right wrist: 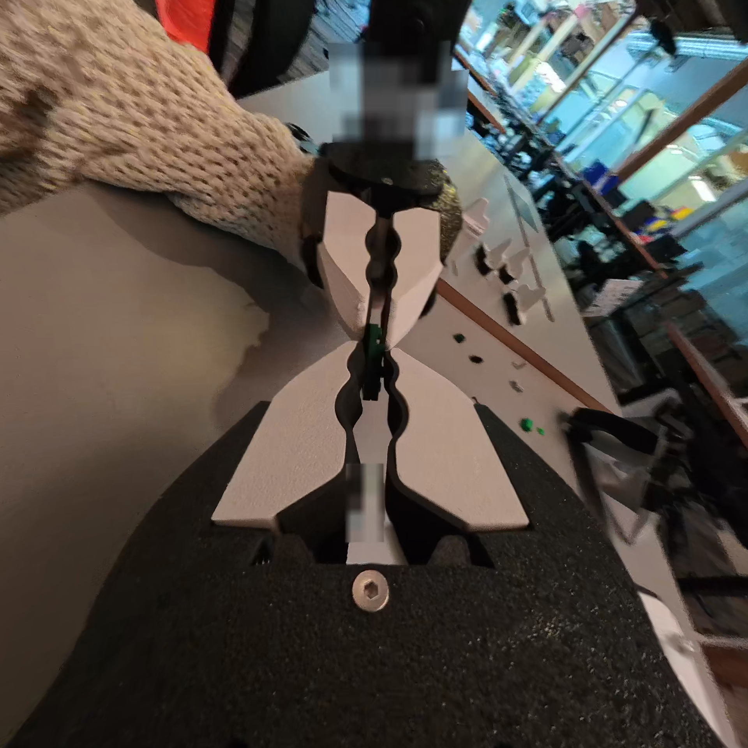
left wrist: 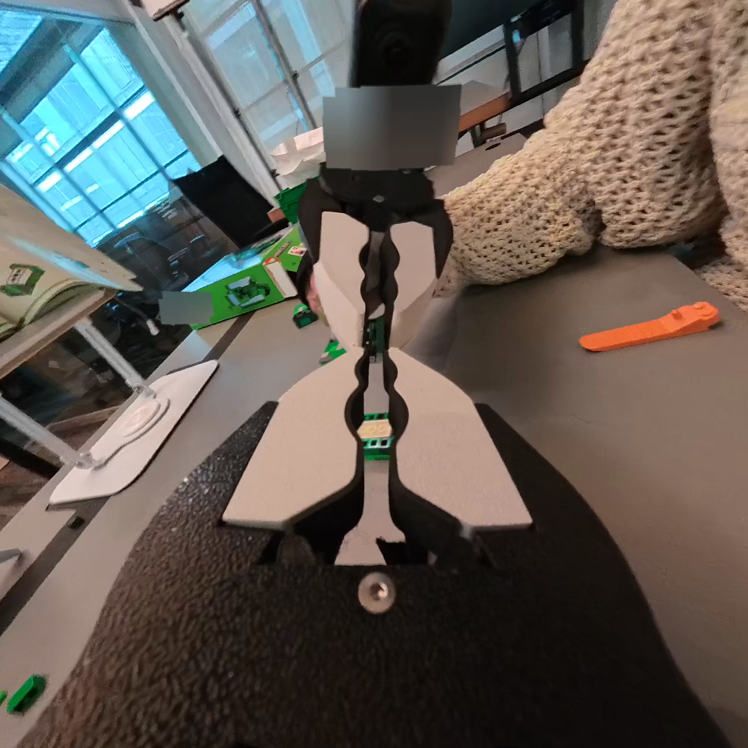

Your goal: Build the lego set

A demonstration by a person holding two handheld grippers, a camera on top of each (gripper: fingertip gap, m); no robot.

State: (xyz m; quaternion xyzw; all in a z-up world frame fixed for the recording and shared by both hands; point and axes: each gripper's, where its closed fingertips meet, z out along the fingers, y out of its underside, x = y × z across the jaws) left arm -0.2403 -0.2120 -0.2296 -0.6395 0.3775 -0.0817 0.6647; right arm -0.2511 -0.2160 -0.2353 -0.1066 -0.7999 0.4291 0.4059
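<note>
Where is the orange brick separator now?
In the left wrist view, the orange brick separator lies flat on the grey table, right of both grippers, below the knitted sleeve.

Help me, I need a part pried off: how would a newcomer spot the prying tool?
Start at the grey table and look near the knitted sleeve. The prying tool lies flat there, alone. It is a long orange wedge, while the loose bricks are small and green.
</note>
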